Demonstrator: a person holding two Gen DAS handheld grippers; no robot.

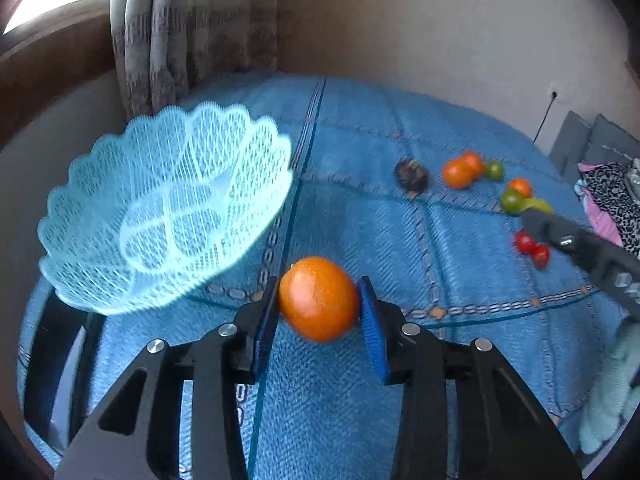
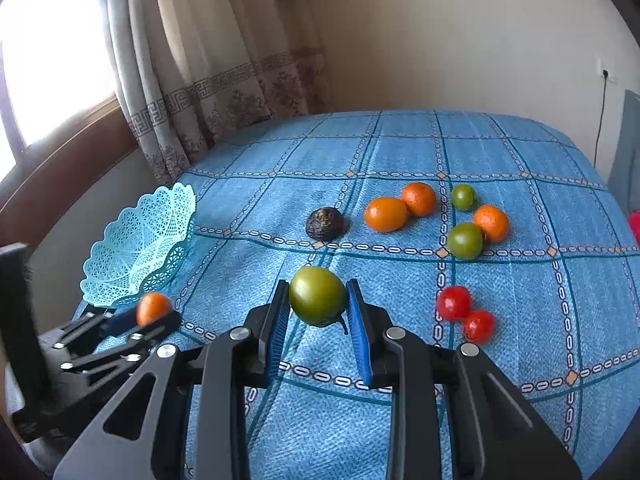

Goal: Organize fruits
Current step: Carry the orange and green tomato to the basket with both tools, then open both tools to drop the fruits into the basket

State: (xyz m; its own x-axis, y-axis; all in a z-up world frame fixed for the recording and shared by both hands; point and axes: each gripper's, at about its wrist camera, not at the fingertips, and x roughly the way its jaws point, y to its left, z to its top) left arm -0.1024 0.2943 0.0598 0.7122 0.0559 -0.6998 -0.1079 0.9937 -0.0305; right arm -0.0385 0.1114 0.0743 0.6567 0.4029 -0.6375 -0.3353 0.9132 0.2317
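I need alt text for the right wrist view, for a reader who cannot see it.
The right gripper grips a green fruit above a blue checked cloth. Beyond lie oranges, green and red fruits; at left, the left gripper holds an orange by a basket.

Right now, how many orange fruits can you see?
4: one held in the left gripper beside the basket, and three on the tablecloth: two touching, one against a green fruit.
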